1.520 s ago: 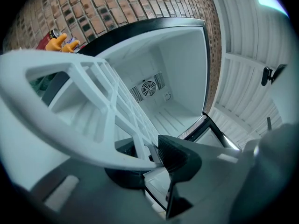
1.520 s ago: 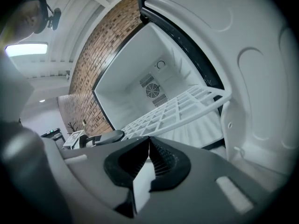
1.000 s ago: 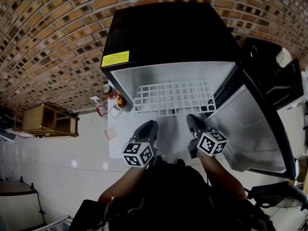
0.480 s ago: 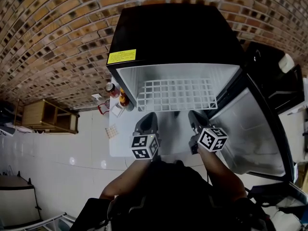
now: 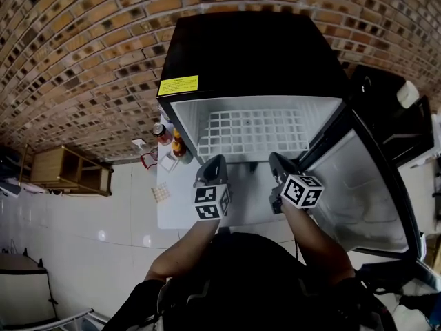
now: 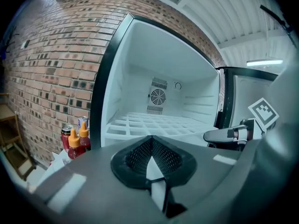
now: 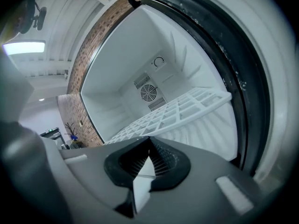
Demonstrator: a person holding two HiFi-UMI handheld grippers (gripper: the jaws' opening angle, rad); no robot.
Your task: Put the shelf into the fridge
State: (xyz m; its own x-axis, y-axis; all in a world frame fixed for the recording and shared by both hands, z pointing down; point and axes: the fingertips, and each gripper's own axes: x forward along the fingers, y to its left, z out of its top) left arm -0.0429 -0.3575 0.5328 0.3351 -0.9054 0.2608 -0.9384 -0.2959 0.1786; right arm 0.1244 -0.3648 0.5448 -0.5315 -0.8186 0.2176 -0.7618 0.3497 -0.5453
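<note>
Head view – left hand-held gripper (image 5: 213, 161) and right hand-held gripper (image 5: 276, 158) each clamped on the white shelf (image 5: 251, 133) – it's mostly inside the open fridge (image 5: 248, 54), I think.

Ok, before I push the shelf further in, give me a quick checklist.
1. The door is wide open: ok.
2. The left gripper is shut on the front edge of the shelf: ok.
3. The right gripper is shut on that same edge: ok.
4. Nothing stands in the fridge ahead of the shelf: ok.
5. Shelf sides seated on the wall ribs: cannot tell.
6. The bottles stand outside, beside the left wall: ok.
</note>
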